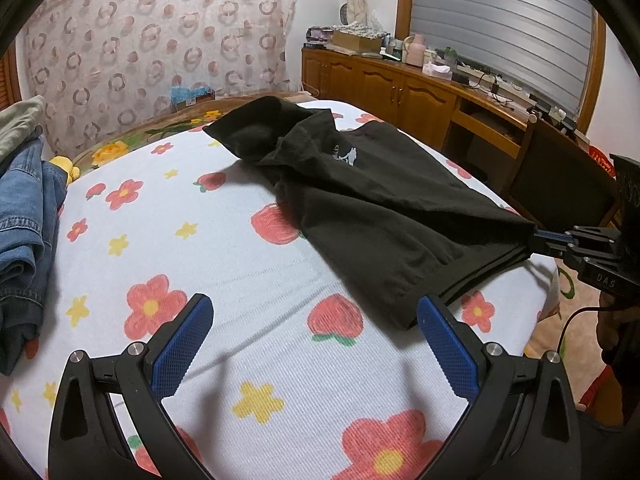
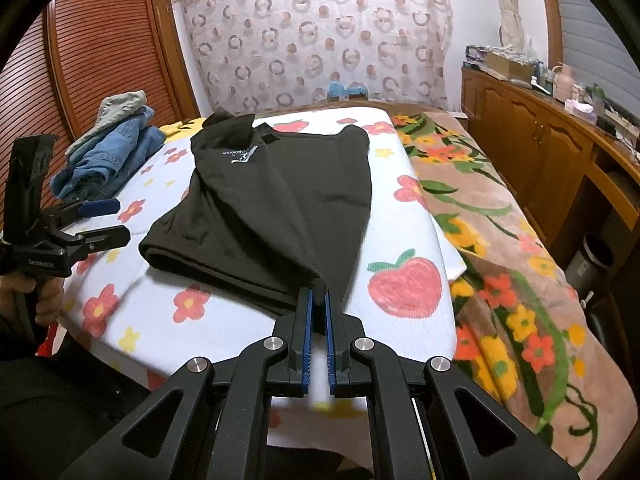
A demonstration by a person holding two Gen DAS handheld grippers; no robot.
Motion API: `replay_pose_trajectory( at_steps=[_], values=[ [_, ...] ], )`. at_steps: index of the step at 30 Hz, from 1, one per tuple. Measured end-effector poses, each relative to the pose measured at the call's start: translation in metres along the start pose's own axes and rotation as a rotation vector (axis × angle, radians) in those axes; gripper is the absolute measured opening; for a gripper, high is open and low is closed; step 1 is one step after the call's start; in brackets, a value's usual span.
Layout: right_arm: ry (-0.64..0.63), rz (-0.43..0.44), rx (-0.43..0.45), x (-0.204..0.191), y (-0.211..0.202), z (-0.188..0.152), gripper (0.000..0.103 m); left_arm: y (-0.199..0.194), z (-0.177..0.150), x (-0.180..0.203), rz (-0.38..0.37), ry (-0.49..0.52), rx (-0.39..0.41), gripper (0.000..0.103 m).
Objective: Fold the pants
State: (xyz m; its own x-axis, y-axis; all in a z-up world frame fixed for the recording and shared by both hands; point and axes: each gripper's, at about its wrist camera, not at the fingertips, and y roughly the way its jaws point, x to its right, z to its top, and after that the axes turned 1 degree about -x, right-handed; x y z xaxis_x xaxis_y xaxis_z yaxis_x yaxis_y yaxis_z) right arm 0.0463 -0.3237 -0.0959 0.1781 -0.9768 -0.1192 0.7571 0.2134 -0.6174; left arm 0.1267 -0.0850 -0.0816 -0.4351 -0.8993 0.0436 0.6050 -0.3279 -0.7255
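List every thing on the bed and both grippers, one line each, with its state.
Black pants: folded over, lying on the bed, one corner pinched.
Right gripper: shut on the pants' near corner.
Left gripper: open, empty, hovering above the sheet beside the pants.
Jeans: crumpled in a pile at the bed's far side.
Flowered sheet: spread flat over the bed.
Floral blanket: lying under the sheet, draped off the side.

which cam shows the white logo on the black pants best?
Right wrist view: the white printed logo on the black fabric pants faces the camera, unobstructed. In the left wrist view the logo sits partly hidden in a fold.
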Motion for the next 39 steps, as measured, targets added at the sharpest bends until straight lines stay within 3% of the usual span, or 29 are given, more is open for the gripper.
replay_pose_trajectory(
  at_steps=[8,12,15,29,39],
  values=[
    [-0.034,-0.022,0.032,-0.005,-0.012,0.007,0.01,-0.002,0.003,-0.003,0.001,0.0,0.009,0.102],
    [-0.038,-0.037,0.055,-0.004,-0.016,0.014,0.023,-0.001,0.009,-0.01,0.001,-0.013,0.017,0.102],
    [-0.053,-0.031,0.064,-0.006,-0.013,0.02,0.026,0.002,0.016,-0.017,0.009,-0.018,0.018,0.102],
    [-0.166,0.085,0.077,-0.043,0.041,0.072,0.028,0.013,0.042,-0.059,0.041,-0.042,0.048,0.102],
    [-0.212,0.121,0.058,-0.061,0.083,0.101,0.028,0.014,0.045,-0.079,0.037,-0.055,0.067,0.102]
  ],
)
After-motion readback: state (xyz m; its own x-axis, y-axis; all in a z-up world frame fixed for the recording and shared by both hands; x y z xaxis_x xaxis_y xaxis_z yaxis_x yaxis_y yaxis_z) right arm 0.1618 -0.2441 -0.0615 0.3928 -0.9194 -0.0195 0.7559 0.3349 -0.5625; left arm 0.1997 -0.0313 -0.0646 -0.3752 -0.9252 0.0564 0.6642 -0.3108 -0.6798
